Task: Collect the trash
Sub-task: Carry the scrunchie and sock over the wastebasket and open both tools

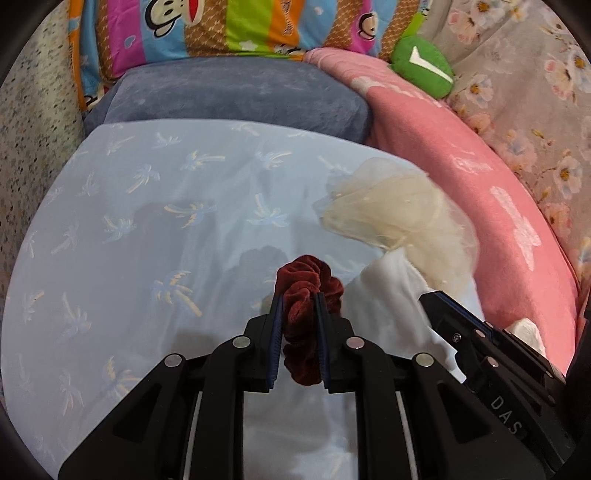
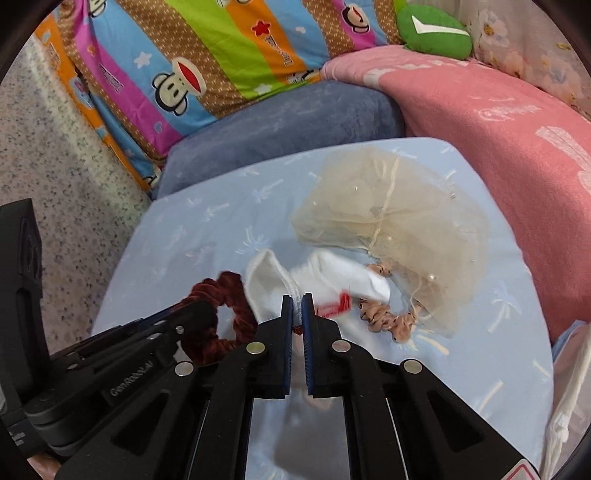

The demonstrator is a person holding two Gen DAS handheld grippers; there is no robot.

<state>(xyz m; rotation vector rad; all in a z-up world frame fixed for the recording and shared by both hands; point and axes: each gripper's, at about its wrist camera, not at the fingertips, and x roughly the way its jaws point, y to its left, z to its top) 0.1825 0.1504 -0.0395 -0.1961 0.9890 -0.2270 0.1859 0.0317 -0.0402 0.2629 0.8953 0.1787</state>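
Note:
My left gripper [image 1: 300, 295] is shut on a dark red velvet scrunchie [image 1: 306, 291], held just above the light blue palm-print sheet [image 1: 147, 206]; the scrunchie also shows in the right wrist view [image 2: 221, 295]. My right gripper [image 2: 297, 297] is shut on the cuff of a white sock [image 2: 325, 275] that has red marks. The right gripper also shows in the left wrist view [image 1: 439, 306], beside the sock [image 1: 391, 284]. A cream tulle pouch [image 2: 391, 210] lies behind the sock. A pink spotted scrunchie [image 2: 388, 317] lies half under the pouch.
A blue-grey pillow [image 2: 295, 118] and a striped monkey-print pillow [image 2: 207, 48] lie at the back. A pink blanket [image 2: 498, 122], a green plush [image 2: 436, 33] and a floral quilt [image 1: 524, 92] are on the right. Speckled floor [image 2: 55, 155] is at the left. White fabric [image 2: 569, 387] sits at the right edge.

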